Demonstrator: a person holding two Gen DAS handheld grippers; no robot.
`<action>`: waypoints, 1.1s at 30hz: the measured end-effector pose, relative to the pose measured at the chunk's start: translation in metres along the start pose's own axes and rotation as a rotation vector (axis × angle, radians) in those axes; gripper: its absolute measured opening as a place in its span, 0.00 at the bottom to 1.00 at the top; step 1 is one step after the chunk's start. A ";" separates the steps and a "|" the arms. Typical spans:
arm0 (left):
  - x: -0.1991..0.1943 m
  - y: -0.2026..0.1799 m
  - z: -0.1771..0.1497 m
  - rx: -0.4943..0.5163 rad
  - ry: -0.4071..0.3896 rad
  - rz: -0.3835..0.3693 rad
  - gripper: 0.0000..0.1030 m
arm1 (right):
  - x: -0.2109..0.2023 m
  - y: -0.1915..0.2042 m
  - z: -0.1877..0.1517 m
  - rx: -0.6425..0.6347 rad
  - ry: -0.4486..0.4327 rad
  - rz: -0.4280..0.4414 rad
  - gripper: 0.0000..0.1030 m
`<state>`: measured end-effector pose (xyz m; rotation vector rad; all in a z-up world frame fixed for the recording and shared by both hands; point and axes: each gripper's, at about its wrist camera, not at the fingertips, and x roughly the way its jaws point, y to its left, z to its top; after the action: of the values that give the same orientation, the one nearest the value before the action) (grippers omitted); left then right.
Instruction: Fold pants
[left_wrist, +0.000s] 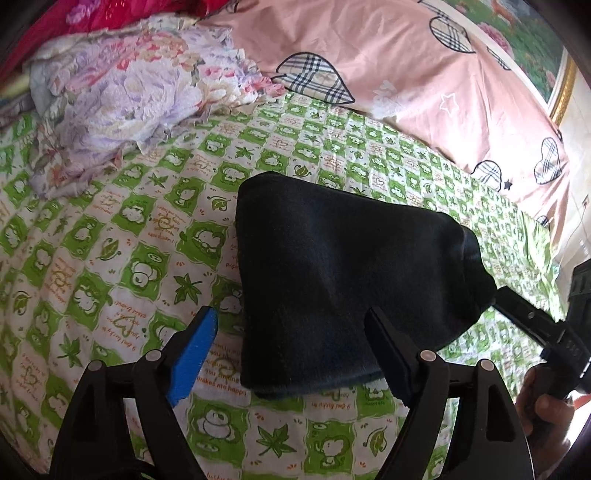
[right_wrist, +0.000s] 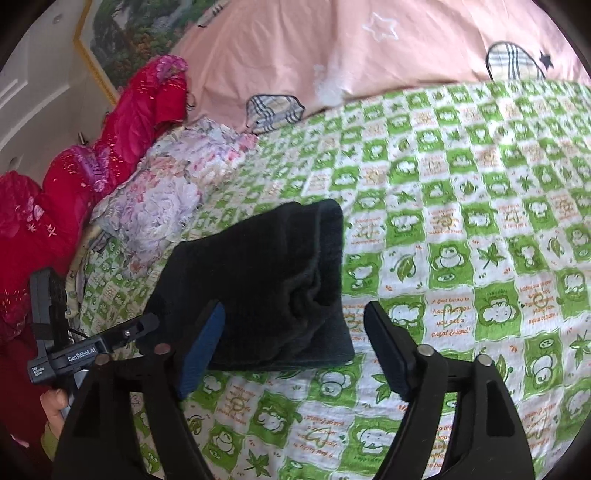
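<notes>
Left wrist view: the left gripper (left_wrist: 291, 343) hovers with jaws apart over the folded dark pants (left_wrist: 343, 280), which lie on the green-checked bed sheet (left_wrist: 110, 258); a floral blanket (left_wrist: 122, 103) sits at 10 o'clock.

Right wrist view: the right gripper (right_wrist: 295, 336), jaws apart, is above the sheet; the pants (right_wrist: 258, 284) lie at 11 o'clock.

Home bedroom, seen across a made bed.
Green-and-white cartoon-print bedsheet (left_wrist: 110, 258), pink quilt (left_wrist: 388, 74) with plaid hearts, crumpled floral blanket (right_wrist: 155, 206), red bedding (right_wrist: 110, 147), gold-framed landscape picture (right_wrist: 122, 40) on the wall.
</notes>
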<state>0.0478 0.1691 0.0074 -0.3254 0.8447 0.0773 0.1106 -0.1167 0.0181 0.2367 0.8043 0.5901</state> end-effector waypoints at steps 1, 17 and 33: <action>-0.003 -0.002 -0.003 0.008 -0.003 0.012 0.81 | -0.002 0.003 -0.002 -0.013 -0.006 -0.005 0.83; -0.029 -0.031 -0.054 0.144 -0.101 0.157 0.82 | -0.012 0.049 -0.040 -0.288 -0.012 -0.090 0.96; -0.034 -0.034 -0.073 0.196 -0.154 0.203 0.87 | -0.010 0.056 -0.058 -0.317 -0.041 -0.117 0.99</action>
<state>-0.0206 0.1162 -0.0038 -0.0484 0.7240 0.2043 0.0398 -0.0777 0.0078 -0.0877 0.6692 0.5918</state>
